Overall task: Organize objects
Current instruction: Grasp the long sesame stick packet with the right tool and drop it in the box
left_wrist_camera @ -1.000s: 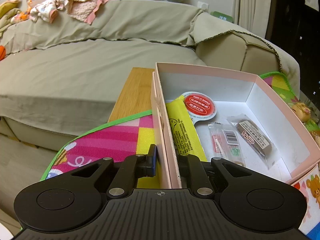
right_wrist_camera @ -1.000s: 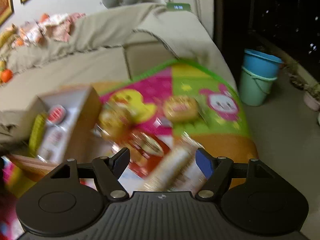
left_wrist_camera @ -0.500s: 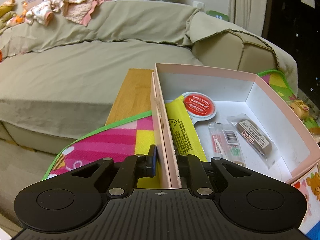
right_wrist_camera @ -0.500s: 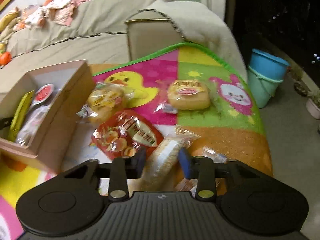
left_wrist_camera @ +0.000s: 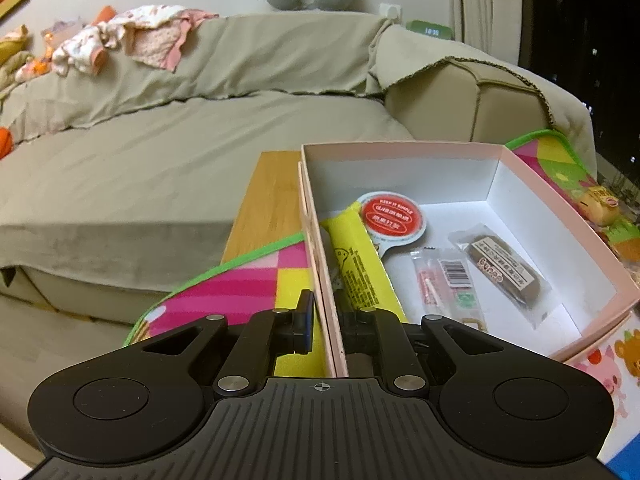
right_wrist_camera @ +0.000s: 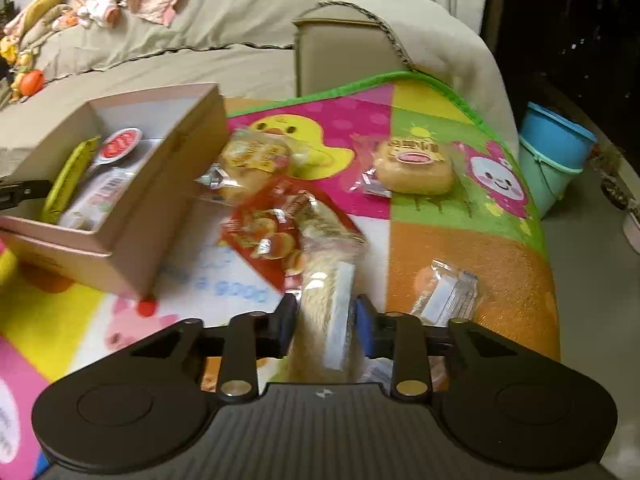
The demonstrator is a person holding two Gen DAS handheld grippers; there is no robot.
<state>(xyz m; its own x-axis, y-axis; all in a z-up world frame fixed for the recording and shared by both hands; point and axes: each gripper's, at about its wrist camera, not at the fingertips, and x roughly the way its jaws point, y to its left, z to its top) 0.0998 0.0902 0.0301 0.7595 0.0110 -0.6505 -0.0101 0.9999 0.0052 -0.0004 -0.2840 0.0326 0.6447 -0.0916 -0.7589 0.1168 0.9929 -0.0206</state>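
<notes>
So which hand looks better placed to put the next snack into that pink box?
The right. Its gripper is already shut on a long wrapped snack, while the left gripper is clamped on the pink box wall, steadying it.

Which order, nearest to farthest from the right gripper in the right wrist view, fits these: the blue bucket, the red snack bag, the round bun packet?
1. Red snack bag: just ahead of the right gripper, slightly left, on the play mat.
2. Round bun packet: further up the mat, to the right.
3. Blue bucket: farthest, on the floor beyond the mat's right edge.
</notes>
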